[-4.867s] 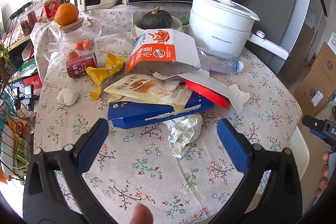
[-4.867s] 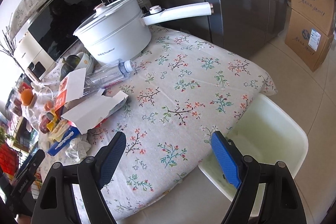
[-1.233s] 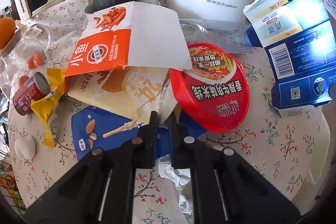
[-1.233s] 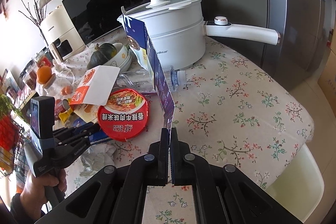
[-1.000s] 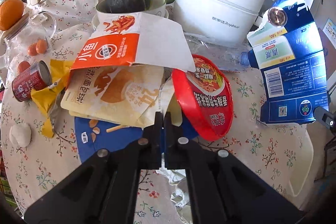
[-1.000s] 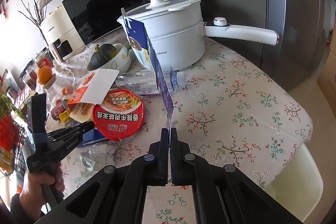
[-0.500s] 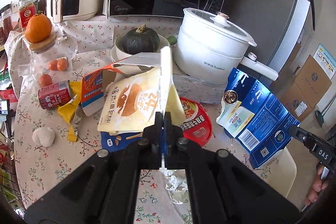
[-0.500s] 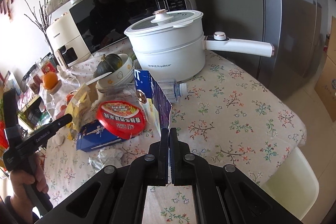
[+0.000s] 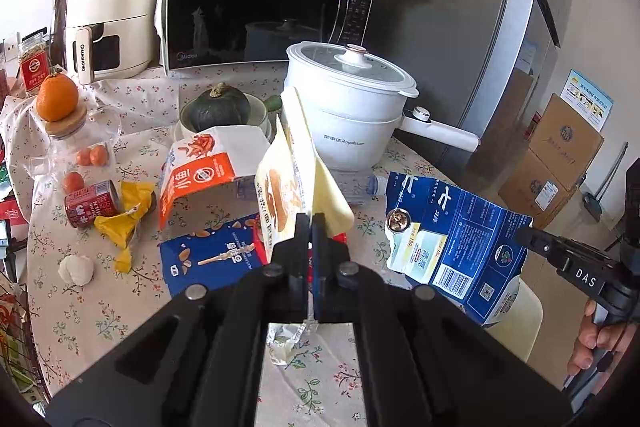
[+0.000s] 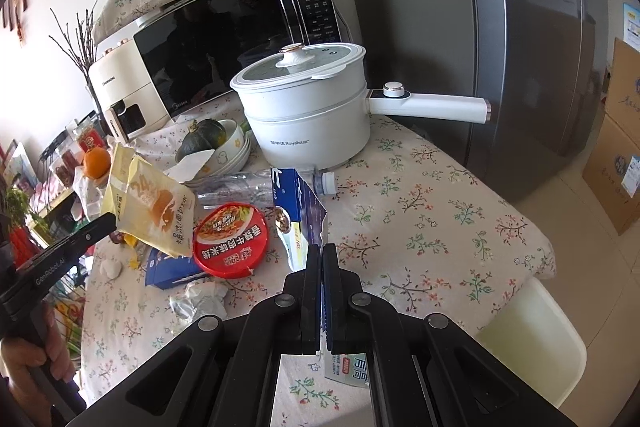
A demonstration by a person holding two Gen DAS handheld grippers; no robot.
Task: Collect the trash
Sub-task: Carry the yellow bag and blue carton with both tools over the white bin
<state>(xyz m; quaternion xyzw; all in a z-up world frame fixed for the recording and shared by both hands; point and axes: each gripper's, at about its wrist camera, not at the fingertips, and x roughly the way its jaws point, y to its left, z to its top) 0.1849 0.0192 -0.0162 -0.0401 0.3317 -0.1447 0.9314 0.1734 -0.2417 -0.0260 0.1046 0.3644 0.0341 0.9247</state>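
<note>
**A:** ok so what's each hand-held gripper doing right now?

**B:** left hand-held gripper [image 9: 309,221] is clamping the bottom edge of a yellow snack bag [image 9: 290,171] and holding it up off the table [image 10: 420,195], over the mess in the middle. Right hand-held gripper [image 10: 322,251] is pinching a torn blue carton [image 10: 298,211] by its ragged edge, keeping it above the table's right side.

**A:** and the stuff lying underneath?

**B:** crumpled foil [image 10: 198,301] is sitting nearest, toward the front edge. Just past it a blue snack packet [image 9: 212,255] is lying flat with a red noodle-cup lid [image 10: 230,239] touching it. An orange-and-white box [image 9: 204,171] is tenting a bit further in, with a yellow wrapper [image 9: 122,223] and a red can [image 9: 92,205] by the left edge.

**A:** farther back?

**B:** a clear plastic bottle [image 10: 248,187] is lying in front of the white pot [image 10: 308,115], a squash [image 9: 220,109] is sitting in a bowl, and a microwave [image 9: 260,7] is standing at the back edge.
</note>
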